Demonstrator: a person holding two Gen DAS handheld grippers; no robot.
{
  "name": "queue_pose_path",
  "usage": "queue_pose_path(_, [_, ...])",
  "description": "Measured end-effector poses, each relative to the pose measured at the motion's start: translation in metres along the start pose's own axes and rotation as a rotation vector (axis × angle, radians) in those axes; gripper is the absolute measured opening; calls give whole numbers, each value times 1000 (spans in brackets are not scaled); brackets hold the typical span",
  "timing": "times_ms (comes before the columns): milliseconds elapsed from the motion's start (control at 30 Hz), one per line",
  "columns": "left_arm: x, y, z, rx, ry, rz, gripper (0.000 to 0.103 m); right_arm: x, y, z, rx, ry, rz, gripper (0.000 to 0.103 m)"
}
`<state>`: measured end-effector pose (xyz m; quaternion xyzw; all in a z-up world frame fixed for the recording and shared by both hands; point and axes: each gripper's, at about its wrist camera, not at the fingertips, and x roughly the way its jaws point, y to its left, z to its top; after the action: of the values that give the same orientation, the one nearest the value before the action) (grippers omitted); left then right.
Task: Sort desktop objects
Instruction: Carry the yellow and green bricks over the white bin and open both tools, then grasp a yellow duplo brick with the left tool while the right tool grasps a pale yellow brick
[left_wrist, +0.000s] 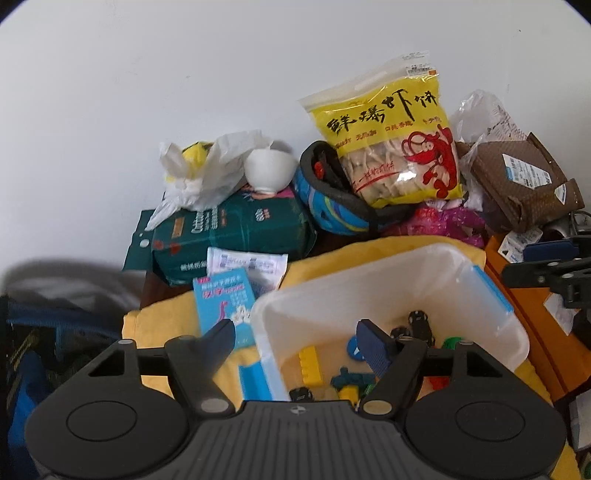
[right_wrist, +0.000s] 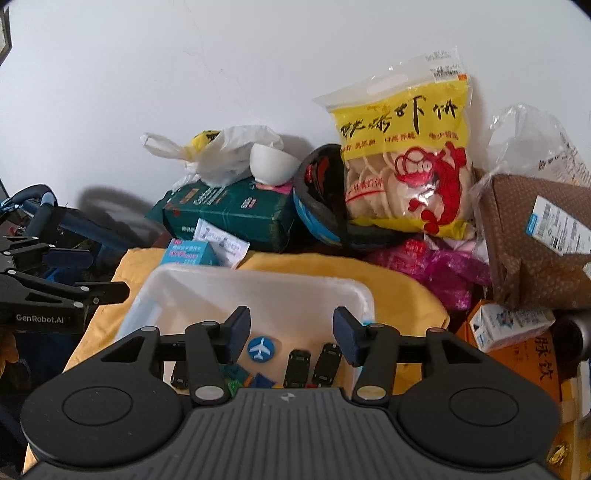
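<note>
A translucent white plastic bin (left_wrist: 369, 284) (right_wrist: 258, 284) sits on a yellow cloth (left_wrist: 162, 325) (right_wrist: 332, 273). It holds several small toys: black toy cars (right_wrist: 297, 367), a blue round airplane badge (right_wrist: 260, 348), a yellow brick (left_wrist: 309, 365). My left gripper (left_wrist: 295, 338) is open and empty over the bin's left rim. My right gripper (right_wrist: 291, 332) is open and empty above the bin's near side. A light blue card box (left_wrist: 225, 302) (right_wrist: 190, 253) lies left of the bin.
Against the white wall stand a yellow shrimp-cracker bag (left_wrist: 391, 140) (right_wrist: 406, 158), a blue helmet (left_wrist: 332, 206), a green tissue pack (left_wrist: 229, 232) with a white bowl (left_wrist: 267, 170) on it, a brown paper parcel (right_wrist: 535, 236) and an orange box (right_wrist: 532, 358).
</note>
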<state>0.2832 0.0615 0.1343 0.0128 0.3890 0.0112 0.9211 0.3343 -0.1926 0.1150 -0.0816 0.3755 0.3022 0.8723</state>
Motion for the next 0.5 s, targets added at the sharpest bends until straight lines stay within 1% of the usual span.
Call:
queue_pose_path(133, [-11, 6, -35, -20, -30, -22, 76, -12, 9, -34, -32, -10, 39, 54])
queue_pose_path(200, [-19, 6, -60, -24, -43, -31, 76, -20, 20, -63, -81, -16, 58, 55])
queue_pose_path(300, [-30, 3, -106, -13, -56, -42, 76, -26, 38, -117, -143, 5, 83, 56])
queue_pose_path(367, [-34, -1, -138, -7, -52, -40, 76, -23, 50, -156, -160, 43, 97, 54])
queue_pose_path(433, [-35, -7, -171, -17, -23, -45, 76, -18, 61, -192, -170, 83, 122, 51])
queue_pose_path(500, [-35, -12, -198, -30, 4, -51, 76, -8, 74, -221, -186, 136, 132, 44])
